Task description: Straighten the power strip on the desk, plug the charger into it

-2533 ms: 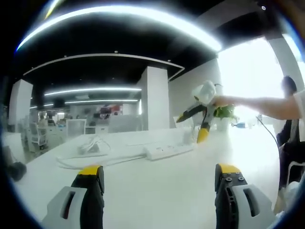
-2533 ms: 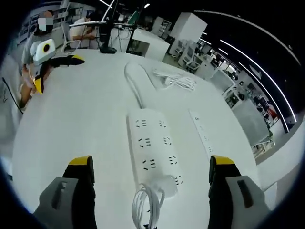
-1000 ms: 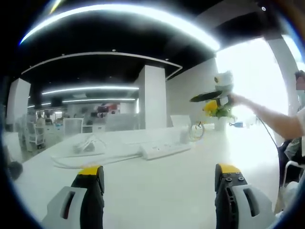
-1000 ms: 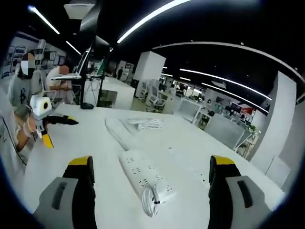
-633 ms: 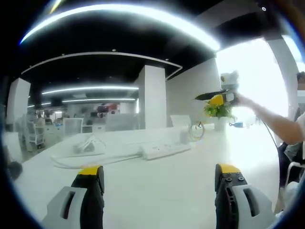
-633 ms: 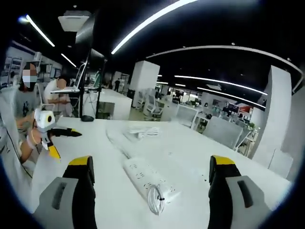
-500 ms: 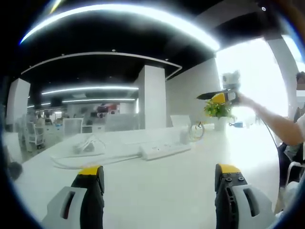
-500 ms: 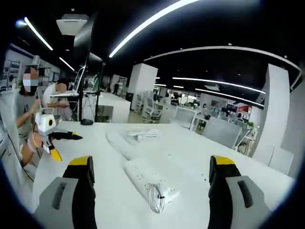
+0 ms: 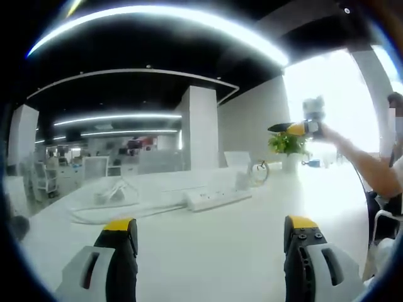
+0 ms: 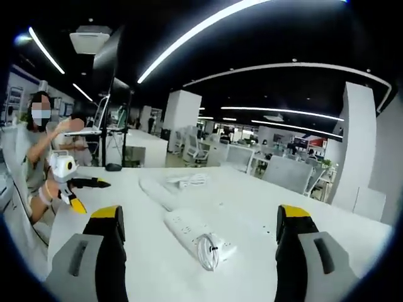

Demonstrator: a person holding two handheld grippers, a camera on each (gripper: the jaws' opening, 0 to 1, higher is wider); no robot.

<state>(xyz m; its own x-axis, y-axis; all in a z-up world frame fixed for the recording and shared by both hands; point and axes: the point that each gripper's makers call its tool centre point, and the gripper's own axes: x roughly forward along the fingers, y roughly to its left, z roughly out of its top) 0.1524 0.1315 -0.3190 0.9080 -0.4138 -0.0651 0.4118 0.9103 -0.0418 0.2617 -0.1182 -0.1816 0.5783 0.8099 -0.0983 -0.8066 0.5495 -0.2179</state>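
In the left gripper view, the left gripper (image 9: 211,251) hangs low over the white table (image 9: 208,248), its yellow-tipped jaws spread wide with nothing between them. At ten o'clock a loose white cable (image 9: 113,192) lies on the tabletop; at twelve o'clock, well ahead of the jaws, the long white power strip (image 9: 217,198) shows side-on, its thick white cord running off toward nine o'clock. At two o'clock the right gripper (image 9: 293,128) is held high in the air, clear of the table, before a green potted plant (image 9: 286,145); whether it is open cannot be told here.

The right gripper view gives what that one lacks: the right gripper (image 10: 200,251) has its own jaws wide apart and empty, and the power strip (image 10: 195,234) runs end-on from twelve o'clock toward the camera, its socket face up and a coiled white cord (image 10: 208,248) bundled at its near end. At nine o'clock the left gripper (image 10: 75,184) sits near the table's edge, in front of a person (image 10: 38,157). Bare table lies on both sides of the strip.
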